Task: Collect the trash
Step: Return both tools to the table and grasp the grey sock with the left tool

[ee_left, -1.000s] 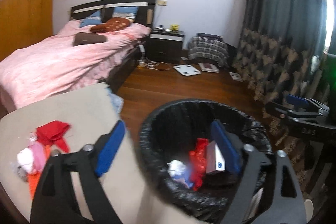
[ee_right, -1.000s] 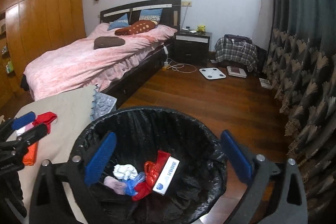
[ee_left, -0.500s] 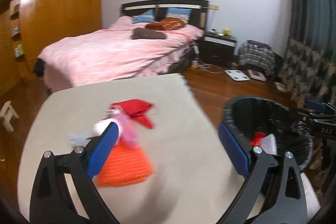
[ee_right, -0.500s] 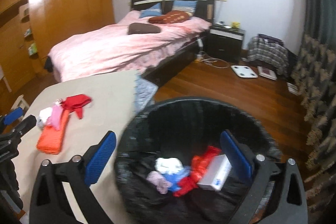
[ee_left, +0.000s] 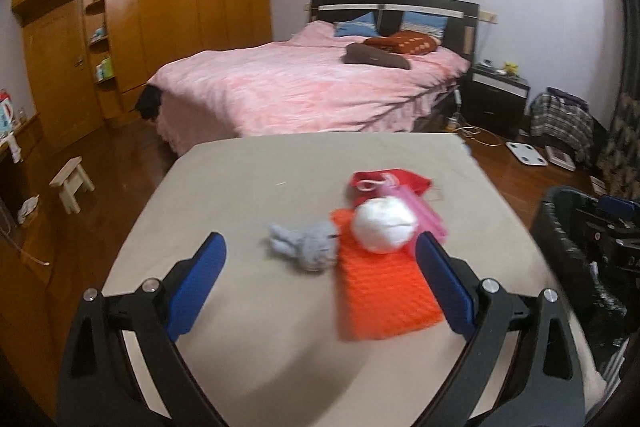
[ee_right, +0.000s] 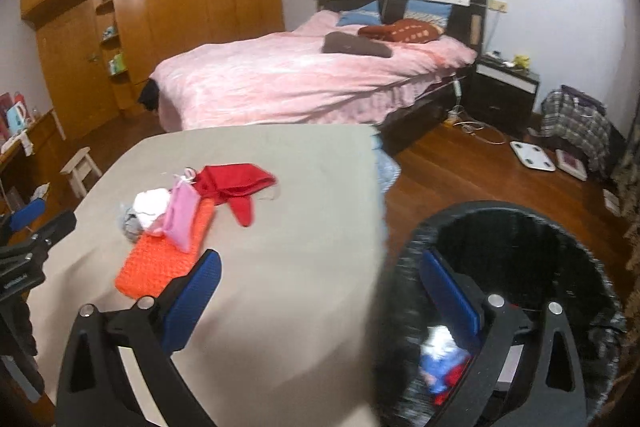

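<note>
My left claw (ee_left: 320, 259) gapes wide over the table's (ee_left: 240, 187) white wad (ee_left: 384, 229); my right claw (ee_right: 320, 279) gapes empty beside the bin (ee_right: 580, 247).

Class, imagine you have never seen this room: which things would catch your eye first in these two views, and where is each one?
Brightest is the orange knitted cloth on the beige table, with a white ball resting on its far end and a red cloth beyond. Behind the table stands a big pink bed. To the table's right is a black-lined trash bin already holding scraps.

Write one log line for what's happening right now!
left gripper: open, empty, facing trash pile | right gripper: open, empty | bin: holds trash
</note>
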